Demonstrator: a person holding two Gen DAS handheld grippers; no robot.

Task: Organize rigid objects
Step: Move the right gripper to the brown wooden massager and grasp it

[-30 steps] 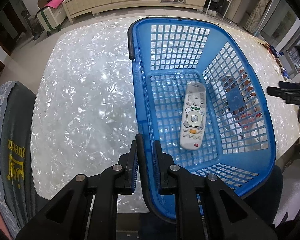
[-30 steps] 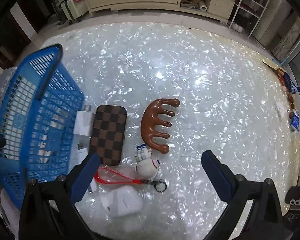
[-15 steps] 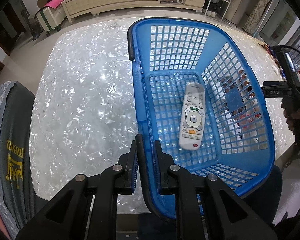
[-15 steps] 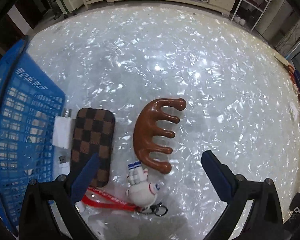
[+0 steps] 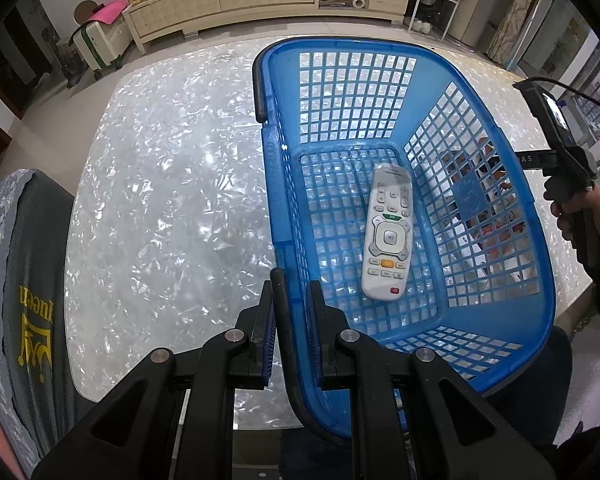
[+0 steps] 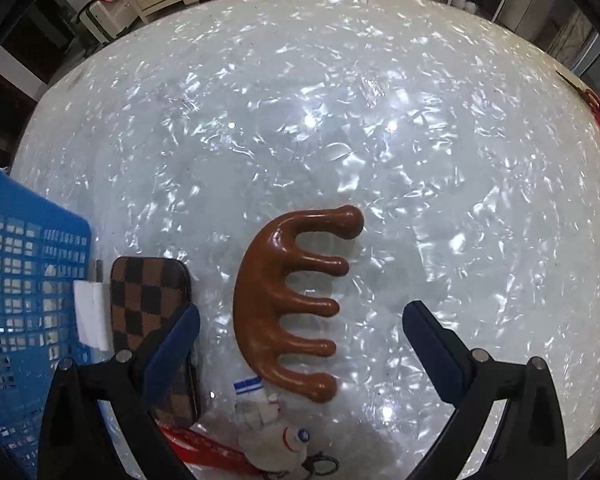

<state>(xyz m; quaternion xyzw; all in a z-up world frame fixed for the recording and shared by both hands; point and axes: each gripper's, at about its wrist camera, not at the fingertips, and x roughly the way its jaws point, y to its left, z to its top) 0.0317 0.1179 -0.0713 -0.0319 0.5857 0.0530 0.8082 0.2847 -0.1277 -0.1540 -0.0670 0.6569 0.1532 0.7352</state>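
The brown wooden massage comb (image 6: 284,304) lies flat on the pearly surface (image 6: 380,140) at the lower centre of your right wrist view, prongs pointing to the right of the frame. Your right gripper (image 6: 300,320) hangs over it with its blue-padded fingers (image 6: 428,332) wide apart, one on each side of the comb and touching nothing.

Just left of the comb sits the checkered case (image 6: 152,320), partly under your left-hand finger, with a white block (image 6: 90,316) between it and the blue basket (image 6: 24,280). Below the comb, a small plush keychain (image 6: 276,436) on a red strap (image 6: 204,448) nearly touches the lowest prong.

Your left gripper (image 5: 292,312) is clamped on the basket's near rim at the lower centre of its view, holding the basket (image 5: 540,264) steady. A white remote (image 5: 388,236) already lies on the mesh floor.

Here is where it could slip, in my judgement:
- The comb looks glossy and rounded. Close across the prongs and the pads may ride off a curve, spinning or squirting it away; the solid curved spine looks like the safer bite.
- The finger by the case has little room. Descend off-centre and you could land on the case or pinch it with the comb.
- The keychain sits close enough to drag along.
- Loosen the left grip during the drop and the basket may shift.
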